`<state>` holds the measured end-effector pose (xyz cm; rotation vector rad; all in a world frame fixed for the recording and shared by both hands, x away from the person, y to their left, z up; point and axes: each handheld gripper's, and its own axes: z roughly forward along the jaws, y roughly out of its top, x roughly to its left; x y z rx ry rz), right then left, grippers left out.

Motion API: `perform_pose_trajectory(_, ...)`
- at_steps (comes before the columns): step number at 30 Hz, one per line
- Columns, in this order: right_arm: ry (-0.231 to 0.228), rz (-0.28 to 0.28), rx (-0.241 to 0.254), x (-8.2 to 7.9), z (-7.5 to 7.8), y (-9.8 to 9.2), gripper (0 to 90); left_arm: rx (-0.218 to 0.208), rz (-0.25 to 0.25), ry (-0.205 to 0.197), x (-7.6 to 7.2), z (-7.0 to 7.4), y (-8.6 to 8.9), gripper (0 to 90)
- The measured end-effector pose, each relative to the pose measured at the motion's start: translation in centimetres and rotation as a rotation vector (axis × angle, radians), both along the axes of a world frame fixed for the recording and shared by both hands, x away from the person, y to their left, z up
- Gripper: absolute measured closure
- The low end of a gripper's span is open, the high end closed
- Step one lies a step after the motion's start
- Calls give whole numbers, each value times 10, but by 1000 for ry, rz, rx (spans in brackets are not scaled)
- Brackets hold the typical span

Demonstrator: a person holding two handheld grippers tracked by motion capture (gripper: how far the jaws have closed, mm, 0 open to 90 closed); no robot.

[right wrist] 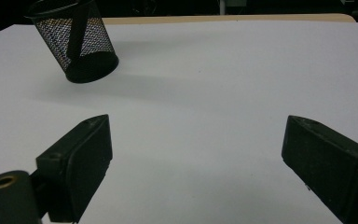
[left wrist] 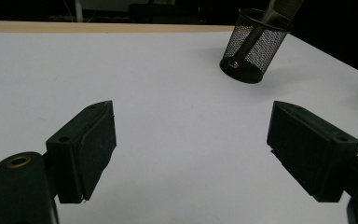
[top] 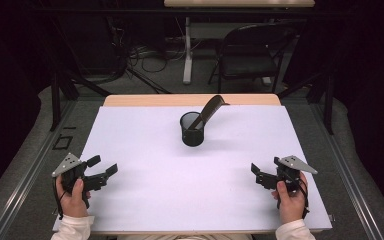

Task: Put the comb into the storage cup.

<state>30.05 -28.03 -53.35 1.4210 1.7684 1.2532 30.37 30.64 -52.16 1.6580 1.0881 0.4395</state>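
Black wire-mesh cup (top: 192,129) stood upright at about 12 o'clock on the white worktop (top: 145,195), just short of the pale wooden strip along the far edge, with a dark flat comb-like tool (top: 209,109) inside it, leaning out toward 1 o'clock. Left gripper (top: 104,168) rested at 8 o'clock, jaws spread wide with nothing between them; right gripper (top: 255,171) sat at 4 o'clock, jaws likewise wide and empty. Both well apart from the cup, bare worktop between.

From the left gripper view, cup (left wrist: 253,46) seen up and to the right, handle of the tool (left wrist: 279,8) rising past the rim. From the right gripper view, cup (right wrist: 77,39) up and to the left, tool (right wrist: 76,35) visible through the mesh as a dark slanted bar.

Judged as the reach stage, nothing yet grasped. Best done by steadying the cup's wall with one gripper, since light mesh likely to tip or slide, then closing the other on the tool above the rim, jaws set across its flat faces. Better lifted along the tool's own slant than straight up, to avoid dragging the cup over. Approach kept low and slow near the rim, jaws kept wide until well around the handle.
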Motion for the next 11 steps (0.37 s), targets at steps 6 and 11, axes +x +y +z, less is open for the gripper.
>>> perform_pose_trajectory(6,6,-5,5,1,-1,-2,87,-5,2,5,0,-1,1,157)
perform_pose_trajectory(11,4,-11,16,2,-2,-3,90,-4,2,4,1,-1,1,157)
